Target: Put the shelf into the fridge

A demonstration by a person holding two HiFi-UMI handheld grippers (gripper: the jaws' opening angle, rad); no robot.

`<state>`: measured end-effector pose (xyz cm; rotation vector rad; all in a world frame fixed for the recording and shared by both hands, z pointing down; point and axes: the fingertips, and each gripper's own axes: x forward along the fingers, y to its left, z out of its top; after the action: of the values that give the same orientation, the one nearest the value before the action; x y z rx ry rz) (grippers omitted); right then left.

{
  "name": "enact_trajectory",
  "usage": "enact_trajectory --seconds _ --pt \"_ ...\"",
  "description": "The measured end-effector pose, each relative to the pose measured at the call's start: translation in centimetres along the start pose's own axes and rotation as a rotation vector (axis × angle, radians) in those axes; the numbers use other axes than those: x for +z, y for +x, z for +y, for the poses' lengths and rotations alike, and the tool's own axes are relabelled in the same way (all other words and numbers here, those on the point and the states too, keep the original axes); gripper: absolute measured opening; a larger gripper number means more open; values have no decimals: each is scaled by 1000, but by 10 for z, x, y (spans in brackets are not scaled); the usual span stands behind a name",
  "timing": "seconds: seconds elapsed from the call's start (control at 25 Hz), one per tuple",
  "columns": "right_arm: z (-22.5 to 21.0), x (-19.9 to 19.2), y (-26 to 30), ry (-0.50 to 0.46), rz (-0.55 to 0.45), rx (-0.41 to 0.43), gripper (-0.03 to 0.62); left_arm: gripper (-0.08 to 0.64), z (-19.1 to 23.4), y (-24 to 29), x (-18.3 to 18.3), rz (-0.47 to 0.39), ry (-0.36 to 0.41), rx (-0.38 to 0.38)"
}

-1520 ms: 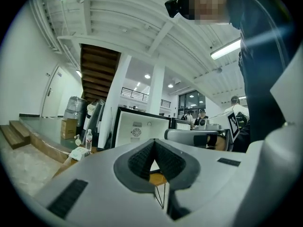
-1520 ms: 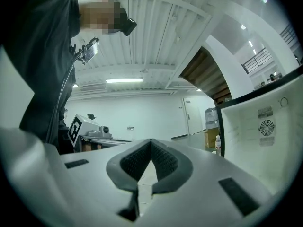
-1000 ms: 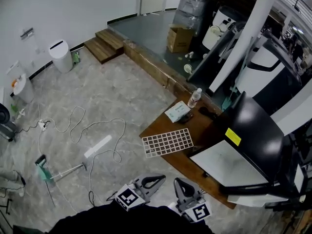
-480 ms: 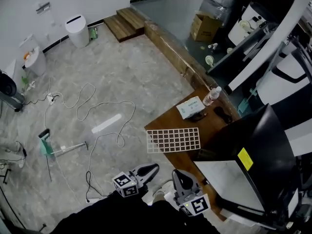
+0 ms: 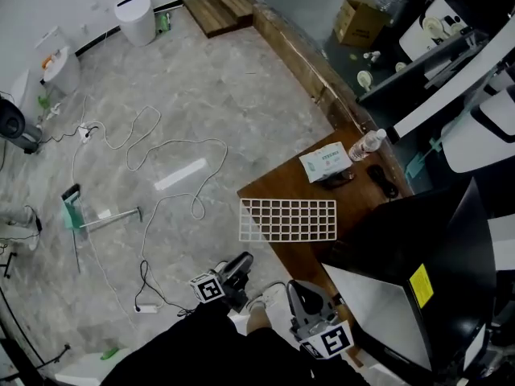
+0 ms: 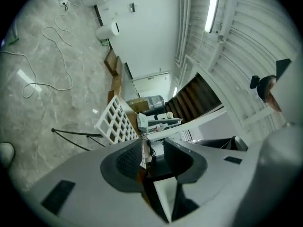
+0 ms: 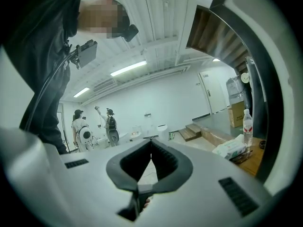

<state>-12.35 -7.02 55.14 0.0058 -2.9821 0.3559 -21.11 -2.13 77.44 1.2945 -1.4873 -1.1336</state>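
The white wire shelf [image 5: 287, 219] lies flat on the corner of the wooden table [image 5: 354, 195], its left edge past the table's rim. To its right stands the black fridge [image 5: 430, 244], its pale inside [image 5: 386, 312] showing. My left gripper [image 5: 240, 265] hovers low before the shelf, rolled on its side; its jaws have just been opening and nothing is between them. In the left gripper view the shelf [image 6: 115, 121] lies ahead of the left gripper [image 6: 154, 151]. My right gripper [image 5: 304, 298] is shut and empty, seen shut in the right gripper view as well [image 7: 151, 146].
On the table behind the shelf lie a tissue pack [image 5: 325, 162], a water bottle [image 5: 368, 144] and a dark object [image 5: 383, 180]. A white cable [image 5: 173, 175] and a green-handled tool [image 5: 76, 215] lie on the floor at left. A wooden ledge [image 5: 302, 59] runs toward the back.
Both grippers have sunk away from the head camera. The left one has rolled onto its side and its jaws have parted. The shelf has stayed on the table.
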Motion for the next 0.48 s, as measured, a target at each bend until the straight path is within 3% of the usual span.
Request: enact_trajectory --seconds 0.16,0.48 --pt "-11 -9 -5 16 12 -13 6 148 33 9 -5 -9 -14 21" --pt "-18 -33 -11 43 54 -40 6 176 83 28 13 -104 -101 49"
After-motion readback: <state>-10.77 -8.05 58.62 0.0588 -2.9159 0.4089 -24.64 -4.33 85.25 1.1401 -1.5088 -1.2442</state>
